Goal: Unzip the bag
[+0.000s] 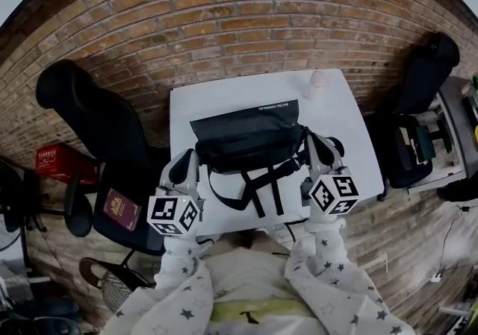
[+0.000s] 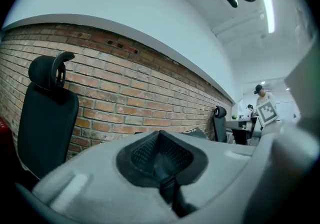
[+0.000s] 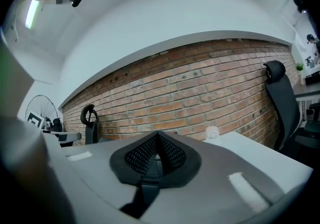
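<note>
Left gripper (image 1: 188, 156) and right gripper (image 1: 317, 141) sit closed and empty either side of the black bag (image 1: 250, 143) on the white table (image 1: 336, 102); we want one pinning fabric, the other pinching the zipper pull.

A black fabric bag with dangling straps (image 1: 250, 143) is seen on a white square table (image 1: 202, 106). The left gripper (image 1: 188, 159) is held at its 9 o'clock and the right gripper (image 1: 314, 141) at its 3 o'clock.

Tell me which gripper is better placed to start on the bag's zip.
Right, narrowly: the right gripper sits close against the bag's end, while the left gripper is slightly farther off its end. Both are shut and empty. The zip pull isn't visible.
</note>
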`<state>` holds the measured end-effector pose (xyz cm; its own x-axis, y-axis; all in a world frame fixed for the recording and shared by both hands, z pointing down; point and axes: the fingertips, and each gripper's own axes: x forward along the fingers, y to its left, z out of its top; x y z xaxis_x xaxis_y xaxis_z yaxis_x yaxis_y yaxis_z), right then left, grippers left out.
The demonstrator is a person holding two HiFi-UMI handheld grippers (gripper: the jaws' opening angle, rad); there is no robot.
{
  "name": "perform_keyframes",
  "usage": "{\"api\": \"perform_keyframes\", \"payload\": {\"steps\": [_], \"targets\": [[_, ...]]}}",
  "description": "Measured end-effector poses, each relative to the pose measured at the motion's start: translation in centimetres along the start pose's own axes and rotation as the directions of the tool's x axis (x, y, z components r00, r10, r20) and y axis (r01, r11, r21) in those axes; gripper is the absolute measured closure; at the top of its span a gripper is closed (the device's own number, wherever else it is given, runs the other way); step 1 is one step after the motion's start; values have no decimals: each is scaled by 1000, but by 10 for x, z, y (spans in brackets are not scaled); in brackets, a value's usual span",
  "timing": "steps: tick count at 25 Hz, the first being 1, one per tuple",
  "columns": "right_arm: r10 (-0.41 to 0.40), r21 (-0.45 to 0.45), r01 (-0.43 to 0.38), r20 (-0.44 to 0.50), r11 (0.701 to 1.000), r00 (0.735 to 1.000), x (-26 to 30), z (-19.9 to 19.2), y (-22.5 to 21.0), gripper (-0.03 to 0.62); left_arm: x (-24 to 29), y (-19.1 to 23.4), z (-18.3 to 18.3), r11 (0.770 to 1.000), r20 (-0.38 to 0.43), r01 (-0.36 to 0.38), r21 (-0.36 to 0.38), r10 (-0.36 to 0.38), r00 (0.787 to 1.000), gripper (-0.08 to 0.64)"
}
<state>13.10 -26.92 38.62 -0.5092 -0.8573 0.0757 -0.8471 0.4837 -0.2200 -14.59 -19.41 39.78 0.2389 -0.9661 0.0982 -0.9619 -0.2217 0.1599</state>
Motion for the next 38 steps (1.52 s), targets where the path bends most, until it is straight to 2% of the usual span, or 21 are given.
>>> {"api": "perform_keyframes", "payload": {"steps": [17, 38], "targets": [[111, 1, -112, 71, 994, 991, -2, 21, 21, 584, -10, -3, 22, 998, 44, -52, 35, 50, 998, 561], [114, -21, -113, 66, 993, 991, -5, 17, 20, 584, -20, 10, 25, 992, 30, -103, 72, 101, 994, 561]]}}
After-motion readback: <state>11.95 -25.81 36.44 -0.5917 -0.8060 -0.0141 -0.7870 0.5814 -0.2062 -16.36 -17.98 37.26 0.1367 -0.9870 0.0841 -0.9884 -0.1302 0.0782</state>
